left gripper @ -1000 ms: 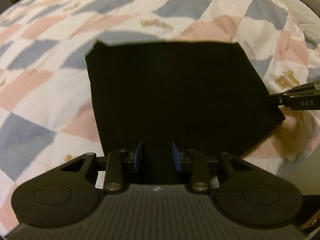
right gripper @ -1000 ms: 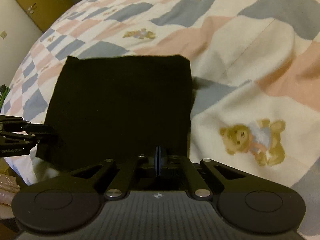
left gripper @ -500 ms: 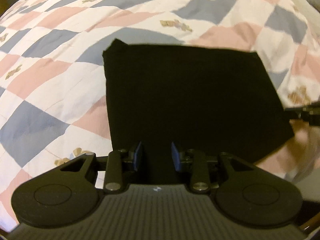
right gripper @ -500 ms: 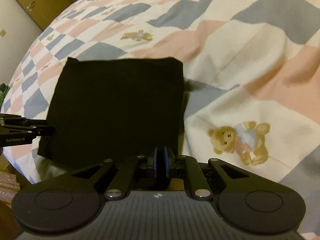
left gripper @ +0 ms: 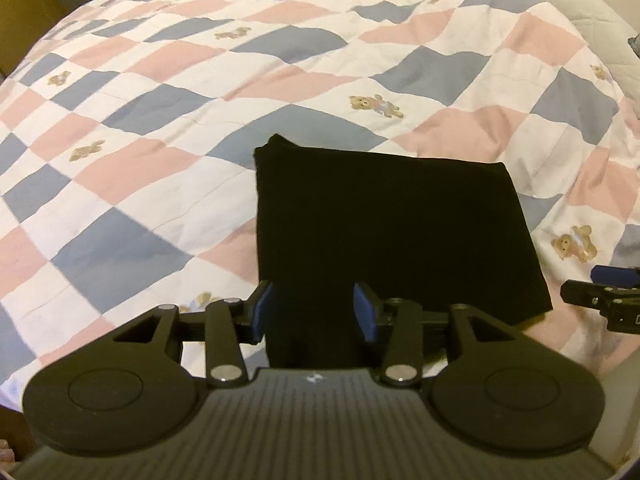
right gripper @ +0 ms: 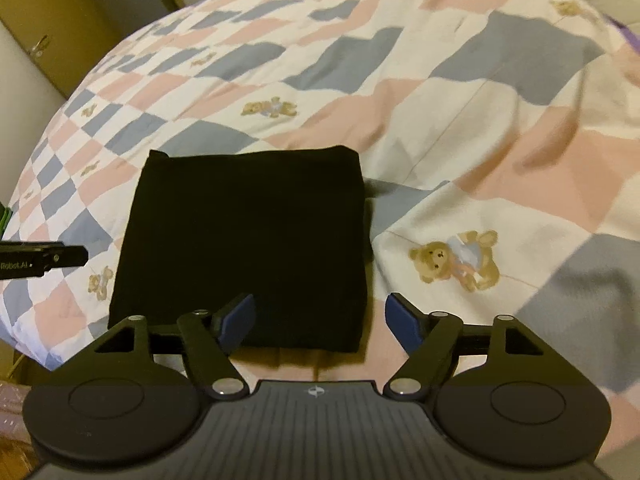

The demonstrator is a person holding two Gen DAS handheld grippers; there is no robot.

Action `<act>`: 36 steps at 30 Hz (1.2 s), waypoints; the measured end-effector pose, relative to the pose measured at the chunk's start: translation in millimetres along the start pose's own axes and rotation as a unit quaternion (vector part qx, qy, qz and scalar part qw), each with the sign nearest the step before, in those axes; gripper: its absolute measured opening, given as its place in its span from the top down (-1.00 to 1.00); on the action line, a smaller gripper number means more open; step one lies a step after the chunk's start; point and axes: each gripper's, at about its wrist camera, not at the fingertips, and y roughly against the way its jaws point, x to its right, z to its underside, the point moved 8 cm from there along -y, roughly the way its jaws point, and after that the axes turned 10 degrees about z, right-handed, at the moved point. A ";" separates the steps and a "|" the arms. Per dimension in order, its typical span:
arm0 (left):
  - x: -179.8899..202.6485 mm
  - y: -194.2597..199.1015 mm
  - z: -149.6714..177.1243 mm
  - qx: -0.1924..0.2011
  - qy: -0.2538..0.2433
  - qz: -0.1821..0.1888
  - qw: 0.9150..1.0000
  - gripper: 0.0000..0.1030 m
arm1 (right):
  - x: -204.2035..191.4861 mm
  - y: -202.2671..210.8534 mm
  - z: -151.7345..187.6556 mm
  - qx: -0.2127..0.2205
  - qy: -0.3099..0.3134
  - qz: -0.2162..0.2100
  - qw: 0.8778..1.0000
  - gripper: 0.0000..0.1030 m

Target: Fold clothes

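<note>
Hovering at the near edge of the folded black garment [left gripper: 392,240], left gripper [left gripper: 314,314] has its blue pads spread, dark cloth seen between them; contact unclear. Right gripper [right gripper: 318,320] is spread wide, released, pads straddling the garment's near right corner, nothing pinched. Garment lies flat as a roughly square stack near the front edge of the checked teddy-bear quilt [right gripper: 480,100], no clear long axis, sides running away from both cameras. Wooden cabinet [right gripper: 44,28] stands behind the bed.

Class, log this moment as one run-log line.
black cloth: folded, flat on quilt | left tongs: open, empty | right tongs: open, empty
</note>
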 end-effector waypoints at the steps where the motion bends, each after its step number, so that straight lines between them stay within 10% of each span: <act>1: -0.5 6.0 3.7 0.002 0.002 -0.002 1.000 0.22 | -1.5 6.0 2.1 0.005 -0.003 0.003 1.000 -0.50; 16: 18.2 124.2 95.8 0.054 0.000 -0.003 0.999 0.06 | -44.7 112.3 64.4 0.060 0.004 0.004 0.998 -0.74; 36: 34.6 196.3 114.9 0.102 -0.033 -0.004 0.994 -0.08 | -64.8 178.3 84.7 0.091 0.035 0.034 0.995 -0.81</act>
